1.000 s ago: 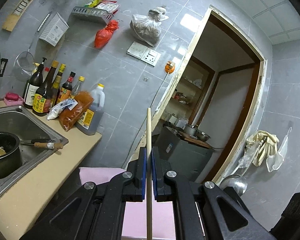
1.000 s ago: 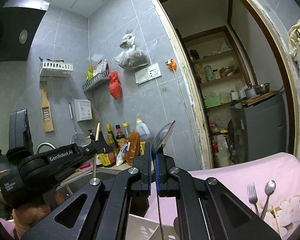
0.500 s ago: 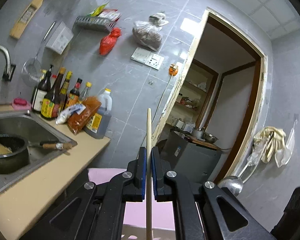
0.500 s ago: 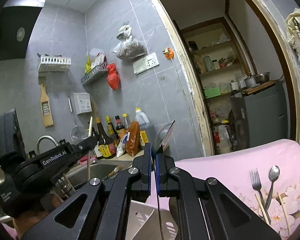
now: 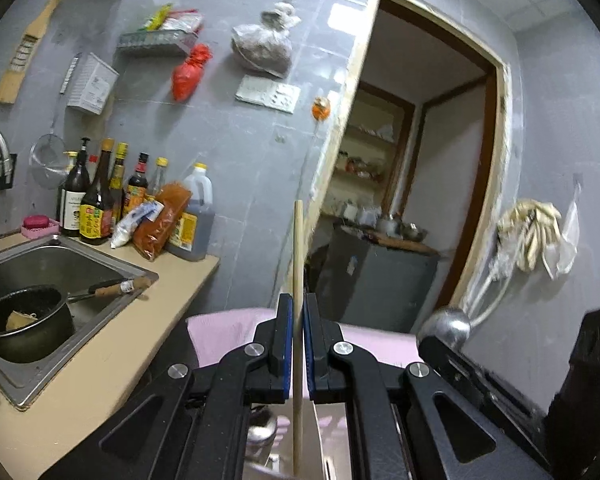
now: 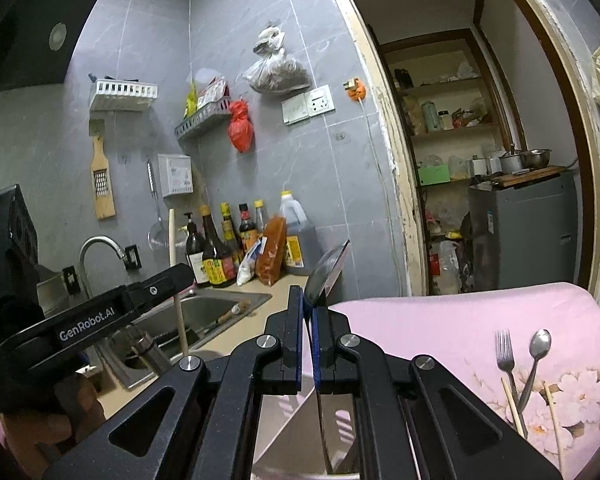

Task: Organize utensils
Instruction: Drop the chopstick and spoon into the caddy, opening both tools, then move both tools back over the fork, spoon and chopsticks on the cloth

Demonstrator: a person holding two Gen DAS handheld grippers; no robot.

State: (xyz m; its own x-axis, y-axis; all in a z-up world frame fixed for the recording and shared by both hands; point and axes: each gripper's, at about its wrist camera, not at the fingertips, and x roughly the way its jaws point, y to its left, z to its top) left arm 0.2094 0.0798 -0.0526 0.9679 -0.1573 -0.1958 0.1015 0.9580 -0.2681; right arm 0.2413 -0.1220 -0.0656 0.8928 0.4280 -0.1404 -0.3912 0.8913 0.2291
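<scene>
My left gripper (image 5: pixel 297 312) is shut on a wooden chopstick (image 5: pixel 298 256) that stands upright between the pads. The left gripper also shows in the right wrist view (image 6: pixel 100 316), with the chopstick (image 6: pixel 178 308) through it. My right gripper (image 6: pixel 308 308) is shut on a metal spoon (image 6: pixel 328 268), bowl up. Its bowl (image 5: pixel 446 322) shows at the right of the left wrist view. A fork (image 6: pixel 506 356), a second spoon (image 6: pixel 538 350) and chopsticks (image 6: pixel 514 408) lie on the pink floral cloth (image 6: pixel 440 320). Something white below the grippers is mostly hidden.
A steel sink (image 5: pixel 60 264) with a black pot (image 5: pixel 24 328) sits in the beige counter (image 5: pixel 100 364) to the left. Sauce bottles (image 5: pixel 96 200) and an oil jug (image 5: pixel 192 220) line the wall. An open doorway (image 6: pixel 480 160) with a grey cabinet is behind.
Both grippers have tilted down and moved lower toward the table, still holding the chopstick and the spoon. The right gripper's spoon has come into the left wrist view.
</scene>
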